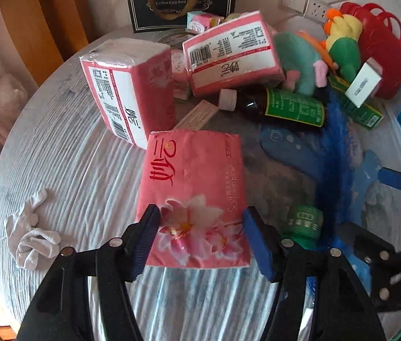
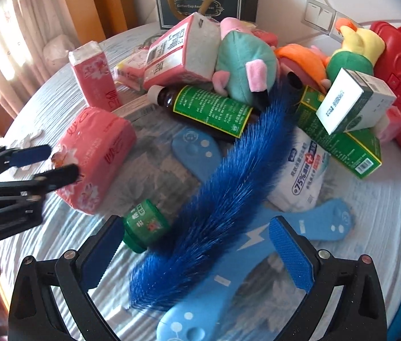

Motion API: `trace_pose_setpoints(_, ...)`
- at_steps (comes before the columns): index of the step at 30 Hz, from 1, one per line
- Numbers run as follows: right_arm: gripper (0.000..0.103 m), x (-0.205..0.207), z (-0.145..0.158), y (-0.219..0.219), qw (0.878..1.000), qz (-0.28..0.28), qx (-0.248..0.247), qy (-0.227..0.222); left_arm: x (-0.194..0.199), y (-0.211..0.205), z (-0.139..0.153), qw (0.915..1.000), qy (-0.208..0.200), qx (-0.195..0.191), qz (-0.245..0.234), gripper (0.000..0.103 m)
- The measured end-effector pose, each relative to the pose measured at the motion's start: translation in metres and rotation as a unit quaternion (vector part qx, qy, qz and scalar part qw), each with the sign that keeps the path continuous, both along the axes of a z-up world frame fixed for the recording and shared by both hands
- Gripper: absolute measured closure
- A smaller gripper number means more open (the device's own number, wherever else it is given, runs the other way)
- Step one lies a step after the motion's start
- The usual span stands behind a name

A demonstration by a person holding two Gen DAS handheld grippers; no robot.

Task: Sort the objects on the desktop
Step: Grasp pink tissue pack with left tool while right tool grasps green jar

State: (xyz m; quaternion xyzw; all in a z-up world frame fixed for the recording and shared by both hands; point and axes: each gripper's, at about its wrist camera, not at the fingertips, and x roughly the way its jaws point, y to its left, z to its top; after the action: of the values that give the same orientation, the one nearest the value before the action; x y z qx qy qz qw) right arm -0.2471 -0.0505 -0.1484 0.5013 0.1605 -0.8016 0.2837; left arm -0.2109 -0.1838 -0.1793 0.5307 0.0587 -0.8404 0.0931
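A: We have the left gripper straddling the near end of the flat pink tissue pack, which lies on the desk in front of two more pink packs, one on its side and one propped on the heap. The jaws stand wide, and we see a sliver of gap at each pad, so nothing is held.

B: Then why there? We'd judge the tissues are being gathered on the clear left side, away from the clutter.

A: That fits. The heap on the right mixes plush toys, a brown medicine bottle, green boxes, a wipes pack and a red basket.

B: And our right gripper?

A: It is wide open too, empty, poised over the blue furry tail that drapes across the blue flat toy, with the small green jar just beside its left pad.

B: So the tail looks like the next pick; being soft, it should pinch easily.
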Motion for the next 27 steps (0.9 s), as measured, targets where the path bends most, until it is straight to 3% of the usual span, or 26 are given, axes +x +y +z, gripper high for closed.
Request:
trace_pose_setpoints(2, 0.000, 0.002, 0.001, -0.004, 1.000, 0.014, 0.004, 0.005, -0.004, -0.004, -0.009, 0.9997, -0.007, -0.025, -0.004, 0.027)
trace_pose_setpoints(4, 0.000, 0.004, -0.002, -0.010, 0.999, 0.032, 0.007, 0.004, -0.007, -0.009, -0.019, 0.9989, -0.019, -0.042, -0.006, 0.013)
trace_pose_setpoints(7, 0.000, 0.007, -0.012, -0.023, 0.998, 0.060, 0.019, 0.000, -0.001, -0.031, -0.039, 0.9985, -0.052, -0.004, 0.017, 0.013)
trace_pose_setpoints(12, 0.000, 0.013, -0.025, -0.038, 0.996, 0.089, 0.019, -0.009, 0.028, -0.048, -0.040, 0.9986, -0.030, 0.019, 0.040, 0.016)
trace_pose_setpoints(14, 0.018, 0.018, -0.025, -0.043, 0.995, 0.102, 0.021, 0.002, 0.034, -0.048, -0.042, 0.9985, -0.028, 0.023, 0.041, 0.016)
trace_pose_setpoints(21, 0.021, 0.025, -0.032, -0.056, 0.988, 0.154, 0.025, -0.003, 0.035, -0.043, -0.045, 0.9990, -0.030, 0.005, 0.032, 0.016)
trace_pose_setpoints(25, 0.042, 0.026, -0.043, -0.056, 0.986, 0.162, 0.035, -0.019, 0.036, -0.041, -0.047, 0.9992, -0.031, 0.007, 0.025, 0.016)
trace_pose_setpoints(27, 0.045, 0.025, -0.048, -0.054, 0.986, 0.158, 0.038, -0.026, 0.037, -0.040, -0.047, 0.9992, -0.031, 0.006, 0.023, 0.017)
